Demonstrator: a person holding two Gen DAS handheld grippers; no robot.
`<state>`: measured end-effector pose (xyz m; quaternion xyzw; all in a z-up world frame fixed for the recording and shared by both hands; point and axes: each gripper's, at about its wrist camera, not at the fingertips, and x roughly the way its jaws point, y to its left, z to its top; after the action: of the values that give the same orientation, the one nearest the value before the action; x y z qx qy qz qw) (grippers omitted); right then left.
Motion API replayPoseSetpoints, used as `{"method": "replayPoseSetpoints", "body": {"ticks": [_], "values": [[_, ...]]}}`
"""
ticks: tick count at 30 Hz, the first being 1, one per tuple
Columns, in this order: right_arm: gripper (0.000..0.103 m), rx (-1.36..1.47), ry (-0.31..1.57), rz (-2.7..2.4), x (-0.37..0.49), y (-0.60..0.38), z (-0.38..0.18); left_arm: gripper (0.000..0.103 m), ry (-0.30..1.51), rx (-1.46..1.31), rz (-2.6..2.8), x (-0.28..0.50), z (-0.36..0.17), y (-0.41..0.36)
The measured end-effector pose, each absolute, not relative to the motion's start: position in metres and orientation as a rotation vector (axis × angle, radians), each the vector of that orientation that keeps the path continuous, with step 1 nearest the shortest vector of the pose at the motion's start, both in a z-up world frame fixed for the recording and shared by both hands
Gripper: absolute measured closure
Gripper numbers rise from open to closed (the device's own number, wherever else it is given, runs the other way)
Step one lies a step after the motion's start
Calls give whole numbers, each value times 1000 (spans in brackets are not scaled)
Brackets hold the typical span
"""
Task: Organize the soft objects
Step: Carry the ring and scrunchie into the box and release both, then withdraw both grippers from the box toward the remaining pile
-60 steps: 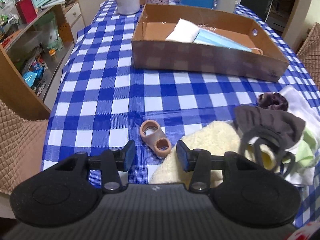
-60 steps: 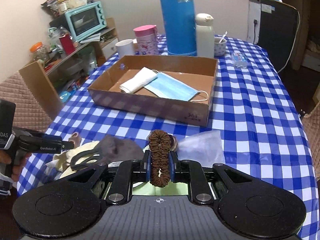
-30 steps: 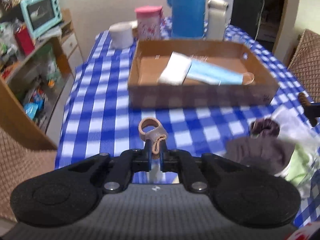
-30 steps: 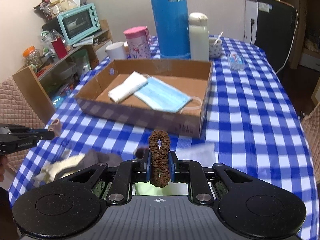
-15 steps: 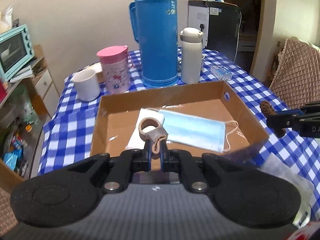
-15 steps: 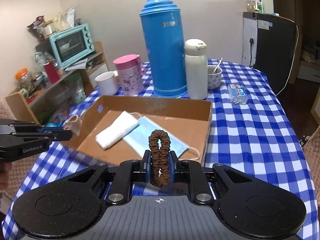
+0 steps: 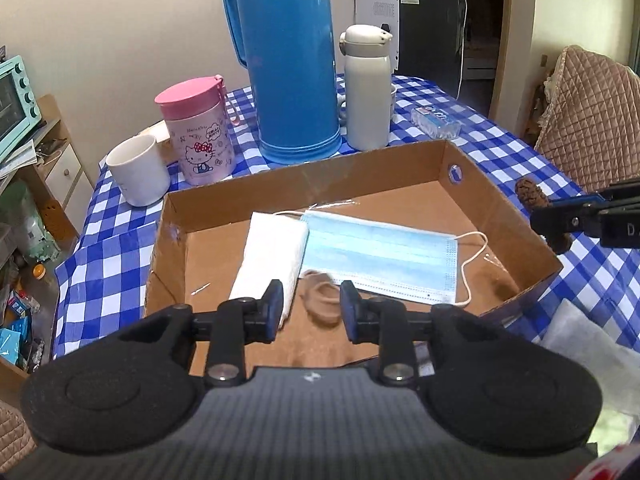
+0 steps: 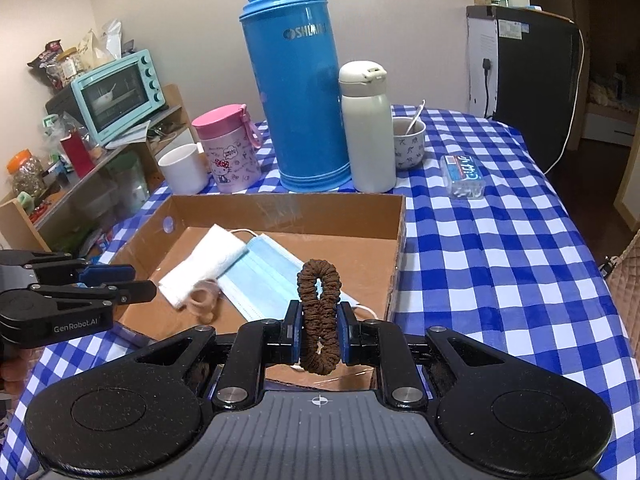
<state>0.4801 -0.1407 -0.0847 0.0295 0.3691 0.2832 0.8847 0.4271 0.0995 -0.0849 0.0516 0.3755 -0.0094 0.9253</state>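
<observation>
Left gripper [image 7: 311,307] hangs with its two blue-padded fingers spread wide above the near part of a shallow brown cardboard box [image 7: 500,204], holding nothing. Just beyond and between its fingertips, a small tan, ring-shaped elastic hair band [image 7: 320,300] appears blurred just above or on the box floor; which, cannot be told. Ahead of it and to its left lies a folded white cloth [image 7: 272,256], and to the right a pale blue surgical face mask [image 7: 380,256] with white ear loops. Right gripper [image 8: 319,330] is at the box's near right corner, its jaws clamped on a dark brown fabric scrunchie [image 8: 319,312] standing upright between them. Beyond the box, a tall blue thermos flask [image 8: 298,92] stands on the blue-and-white checked tablecloth [image 8: 500,260].
</observation>
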Motion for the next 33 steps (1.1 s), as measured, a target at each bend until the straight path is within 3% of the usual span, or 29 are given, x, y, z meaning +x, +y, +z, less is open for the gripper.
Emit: {"method": "replayPoseSetpoints", "body": {"ticks": [18, 23, 33], "values": [[84, 55, 729, 594, 488, -129, -82, 70, 769, 78, 38, 421, -75, 122], [46, 52, 674, 574, 487, -128, -76, 68, 768, 66, 43, 417, -73, 124], [40, 89, 674, 541, 481, -144, -72, 62, 777, 44, 63, 405, -62, 129]]}}
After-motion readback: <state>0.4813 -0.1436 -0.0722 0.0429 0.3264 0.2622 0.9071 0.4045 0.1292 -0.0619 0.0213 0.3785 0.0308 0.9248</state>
